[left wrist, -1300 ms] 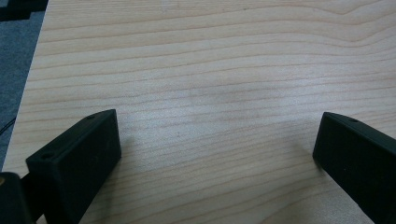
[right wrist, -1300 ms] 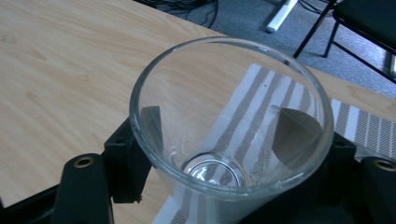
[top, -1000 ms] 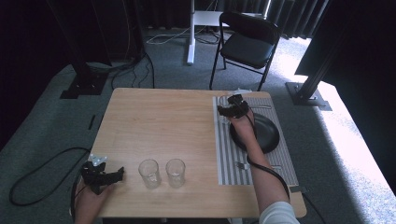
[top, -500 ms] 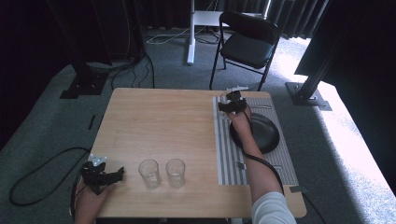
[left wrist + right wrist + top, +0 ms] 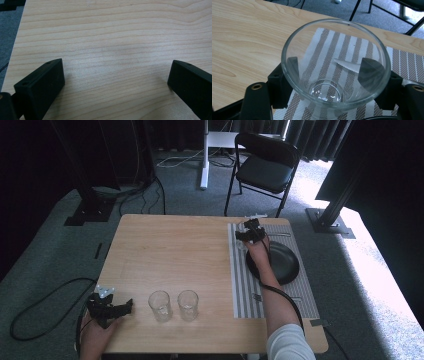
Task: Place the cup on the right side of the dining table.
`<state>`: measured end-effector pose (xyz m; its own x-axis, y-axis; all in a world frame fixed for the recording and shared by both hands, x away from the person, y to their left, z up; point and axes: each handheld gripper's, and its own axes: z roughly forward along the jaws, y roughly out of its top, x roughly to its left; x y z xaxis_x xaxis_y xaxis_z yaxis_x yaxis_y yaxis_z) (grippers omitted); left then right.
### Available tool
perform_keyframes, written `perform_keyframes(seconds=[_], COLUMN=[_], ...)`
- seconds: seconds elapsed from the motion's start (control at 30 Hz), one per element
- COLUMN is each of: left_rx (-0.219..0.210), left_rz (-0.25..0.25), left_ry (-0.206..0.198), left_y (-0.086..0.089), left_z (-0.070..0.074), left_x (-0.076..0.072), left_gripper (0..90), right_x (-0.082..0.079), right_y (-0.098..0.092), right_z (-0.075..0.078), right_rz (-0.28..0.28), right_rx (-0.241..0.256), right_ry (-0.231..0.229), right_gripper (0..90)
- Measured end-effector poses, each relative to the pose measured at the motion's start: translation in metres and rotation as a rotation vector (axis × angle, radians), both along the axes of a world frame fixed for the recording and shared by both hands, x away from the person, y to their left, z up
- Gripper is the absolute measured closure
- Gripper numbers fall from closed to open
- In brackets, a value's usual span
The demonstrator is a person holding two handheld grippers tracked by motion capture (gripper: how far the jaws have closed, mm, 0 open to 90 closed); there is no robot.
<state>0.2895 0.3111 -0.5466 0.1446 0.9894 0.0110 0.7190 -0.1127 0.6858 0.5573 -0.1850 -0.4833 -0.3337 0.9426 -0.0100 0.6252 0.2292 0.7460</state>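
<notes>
My right gripper (image 5: 251, 232) is at the far left corner of the striped placemat (image 5: 245, 280), shut on a clear empty glass (image 5: 322, 92) that stands upright between its jaws. In the right gripper view the black fingers (image 5: 284, 82) press both sides of the glass, with my right gripper (image 5: 332, 75) low over the mat. Two more empty glasses (image 5: 160, 305) (image 5: 188, 304) stand side by side near the table's front edge. My left gripper (image 5: 112, 309) rests at the near left corner, open over bare wood, and the left gripper (image 5: 116, 75) has nothing between its jaws.
A black plate (image 5: 280, 262) lies on the placemat under the right forearm. A knife (image 5: 347, 65) lies on the mat behind the held glass. A black chair (image 5: 265, 165) stands beyond the table's far edge. The table's left edge (image 5: 17, 50) is close to the left gripper.
The right hand has edged slightly toward the table's far edge with the glass. The left gripper and the two front glasses have not moved.
</notes>
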Motion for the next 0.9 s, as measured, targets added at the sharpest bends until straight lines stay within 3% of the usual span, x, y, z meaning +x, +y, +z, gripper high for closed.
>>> perform_keyframes(seconds=[0.2, 0.3, 0.43, 0.57, 0.9], left_rx=[0.0, 0.0, 0.002, 0.001, 0.002], left_rz=[0.001, 0.002, 0.001, 0.001, 0.001], left_ry=[0.0, 0.0, 0.002, 0.002, 0.002], left_y=[0.0, 0.0, 0.0, 0.0, 0.0], left_z=[0.0, 0.0, 0.0, 0.0, 0.0], left_x=[0.0, 0.0, 0.0, 0.0, 0.0], left_gripper=[1.2, 1.2, 1.2, 1.2, 1.2], right_x=[0.0, -0.001, -0.003, -0.006, -0.031], right_y=[-0.002, -0.003, -0.006, -0.007, -0.023], right_z=[0.001, 0.002, 0.003, 0.003, 0.001], right_rz=[-0.021, -0.033, -0.042, -0.034, -0.065], right_rx=[0.016, 0.023, 0.034, 0.031, 0.086], right_ry=[0.019, 0.018, 0.053, 0.072, 0.077], right_gripper=[27.6, 21.3, 14.2, 12.6, 11.5])
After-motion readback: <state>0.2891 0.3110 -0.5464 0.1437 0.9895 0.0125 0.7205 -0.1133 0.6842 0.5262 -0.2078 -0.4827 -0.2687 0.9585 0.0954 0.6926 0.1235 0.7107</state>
